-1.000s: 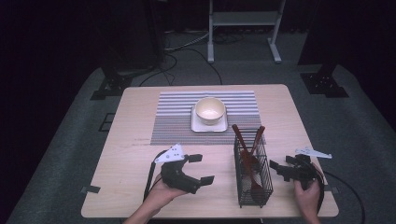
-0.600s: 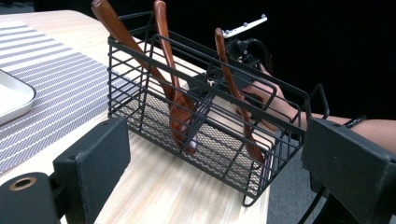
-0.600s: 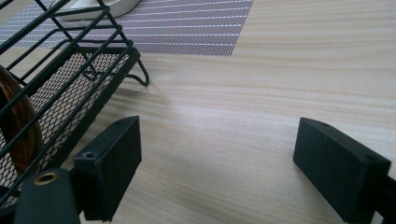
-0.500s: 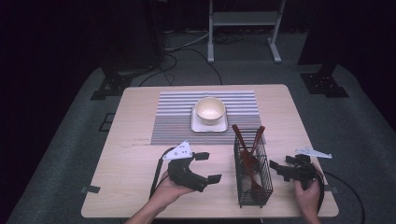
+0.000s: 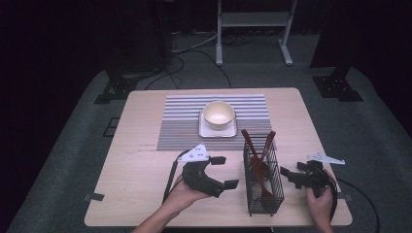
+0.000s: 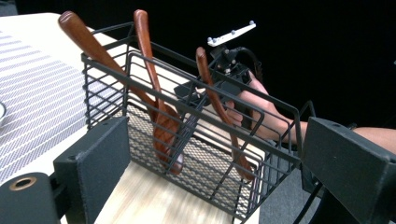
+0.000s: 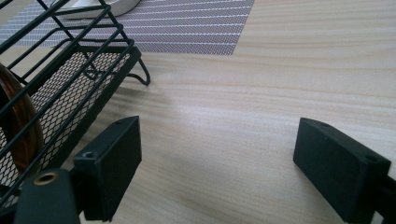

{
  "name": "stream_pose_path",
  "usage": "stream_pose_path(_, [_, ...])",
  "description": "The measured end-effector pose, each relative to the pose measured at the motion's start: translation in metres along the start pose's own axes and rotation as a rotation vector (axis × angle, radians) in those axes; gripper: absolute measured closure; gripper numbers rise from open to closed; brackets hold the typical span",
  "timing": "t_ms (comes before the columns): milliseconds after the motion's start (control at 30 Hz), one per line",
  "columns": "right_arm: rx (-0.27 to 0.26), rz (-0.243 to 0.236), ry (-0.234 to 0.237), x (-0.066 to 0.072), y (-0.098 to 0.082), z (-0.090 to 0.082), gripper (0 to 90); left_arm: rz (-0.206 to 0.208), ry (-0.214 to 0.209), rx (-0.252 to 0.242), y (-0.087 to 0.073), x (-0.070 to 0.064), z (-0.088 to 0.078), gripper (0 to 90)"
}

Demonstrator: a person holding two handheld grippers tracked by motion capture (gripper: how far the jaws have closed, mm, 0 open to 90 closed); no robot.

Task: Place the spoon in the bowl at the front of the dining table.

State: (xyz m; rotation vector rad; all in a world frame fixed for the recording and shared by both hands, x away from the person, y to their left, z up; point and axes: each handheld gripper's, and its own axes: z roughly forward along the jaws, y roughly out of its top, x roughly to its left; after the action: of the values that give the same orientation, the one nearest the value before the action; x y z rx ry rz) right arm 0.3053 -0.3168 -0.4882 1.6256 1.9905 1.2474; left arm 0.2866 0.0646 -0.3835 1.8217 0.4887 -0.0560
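A black wire basket (image 5: 263,180) stands near the table's front right and holds three wooden utensils (image 5: 256,160) with handles leaning up and back. My left gripper (image 5: 226,171) is open just left of the basket, jaws pointing at it, nothing between them. In the left gripper view the basket (image 6: 196,154) and the utensils (image 6: 159,116) lie ahead of the open left gripper (image 6: 219,168). My right gripper (image 5: 290,177) rests open on the table right of the basket. In the right gripper view, the open right gripper (image 7: 229,163) has the basket (image 7: 70,70) at the left.
A cream bowl (image 5: 218,114) sits on a white square plate (image 5: 203,131) on a striped grey placemat (image 5: 180,116) at the table's middle back. The wooden table (image 5: 136,165) ends close behind both hands. A metal stand (image 5: 252,29) is on the floor beyond.
My left gripper has moved right, closer to the basket, staying open. The right gripper and the basket have not moved.
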Motion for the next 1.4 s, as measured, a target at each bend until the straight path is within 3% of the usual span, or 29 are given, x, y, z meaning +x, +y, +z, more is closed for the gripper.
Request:
stream_pose_path(900, [0.002, 0.000, 0.004, 0.000, 0.000, 0.000, 14.1, 0.015, -0.037, 0.015, 0.019, -0.005, 0.026, 7.9])
stream_pose_path(1400, [0.002, -0.001, 0.006, 0.000, 0.000, 0.000, 14.1, 0.015, -0.021, 0.014, 0.028, -0.002, 0.035, 12.4])
